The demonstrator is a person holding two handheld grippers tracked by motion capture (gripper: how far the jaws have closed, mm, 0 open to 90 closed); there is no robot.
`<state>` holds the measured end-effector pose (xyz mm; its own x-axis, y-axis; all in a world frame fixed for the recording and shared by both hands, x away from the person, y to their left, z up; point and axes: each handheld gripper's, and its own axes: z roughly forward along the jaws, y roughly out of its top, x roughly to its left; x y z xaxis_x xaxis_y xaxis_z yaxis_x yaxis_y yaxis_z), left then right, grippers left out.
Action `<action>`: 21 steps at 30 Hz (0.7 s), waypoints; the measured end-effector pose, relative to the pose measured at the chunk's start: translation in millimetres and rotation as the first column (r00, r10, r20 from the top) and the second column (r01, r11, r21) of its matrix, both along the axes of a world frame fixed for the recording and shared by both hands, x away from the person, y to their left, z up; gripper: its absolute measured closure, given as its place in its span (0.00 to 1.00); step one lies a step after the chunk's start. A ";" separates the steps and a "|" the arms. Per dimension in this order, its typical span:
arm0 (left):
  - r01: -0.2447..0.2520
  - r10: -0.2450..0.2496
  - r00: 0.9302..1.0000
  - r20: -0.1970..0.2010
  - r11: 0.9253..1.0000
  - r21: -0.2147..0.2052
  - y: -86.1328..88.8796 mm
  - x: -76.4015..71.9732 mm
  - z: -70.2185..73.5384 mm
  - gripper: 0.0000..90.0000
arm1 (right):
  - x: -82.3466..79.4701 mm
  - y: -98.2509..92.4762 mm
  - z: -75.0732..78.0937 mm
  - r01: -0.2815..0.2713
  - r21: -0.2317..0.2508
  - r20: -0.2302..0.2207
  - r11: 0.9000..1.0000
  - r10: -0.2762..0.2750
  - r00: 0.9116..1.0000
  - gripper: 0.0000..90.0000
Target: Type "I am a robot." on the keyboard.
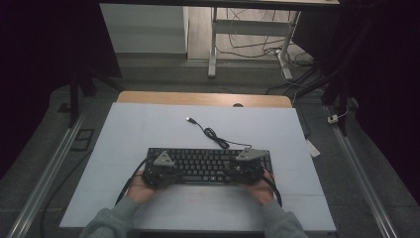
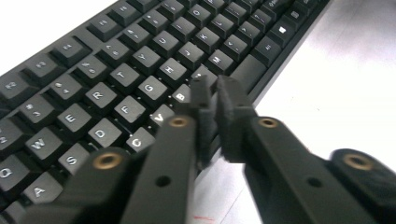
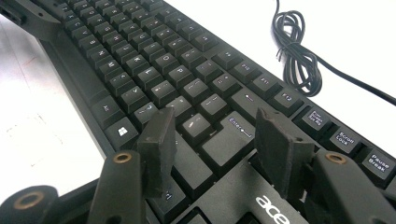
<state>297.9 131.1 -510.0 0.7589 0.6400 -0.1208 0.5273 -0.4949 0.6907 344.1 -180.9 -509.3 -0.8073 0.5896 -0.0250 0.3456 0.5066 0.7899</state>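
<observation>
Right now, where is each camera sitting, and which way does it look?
High view: sits above the person's side, looks forward and down on the table; shows both forearms, the left gripper and right gripper over the keyboard.
Left gripper view: rides the left gripper, looks along its shut jaws at the letter keys.
Right gripper view: rides the right gripper, looks along its open jaws toward the Enter key and coiled cable.
Shared: all see the keyboard; high and right views share the cable.
</observation>
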 end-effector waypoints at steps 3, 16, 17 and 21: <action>-0.002 0.002 1.000 -0.002 1.000 0.005 -0.2 0.6 -0.9 0.99 | 0.1 0.2 -0.2 0.000 0.002 0.000 1.000 0.000 1.000 0.54; 0.001 0.000 1.000 -0.007 1.000 0.028 -5.7 2.8 -7.8 0.99 | 0.0 0.2 -0.2 -0.002 -0.001 0.000 1.000 0.002 1.000 0.54; 0.001 0.000 1.000 -0.007 1.000 0.028 -5.8 2.7 -7.9 0.99 | -0.2 0.3 0.0 -0.001 -0.002 0.000 1.000 0.001 1.000 0.54; 0.002 -0.002 1.000 -0.008 1.000 0.031 -6.2 3.6 -9.1 0.99 | 0.2 0.3 -0.5 -0.001 0.000 0.000 1.000 0.001 1.000 0.54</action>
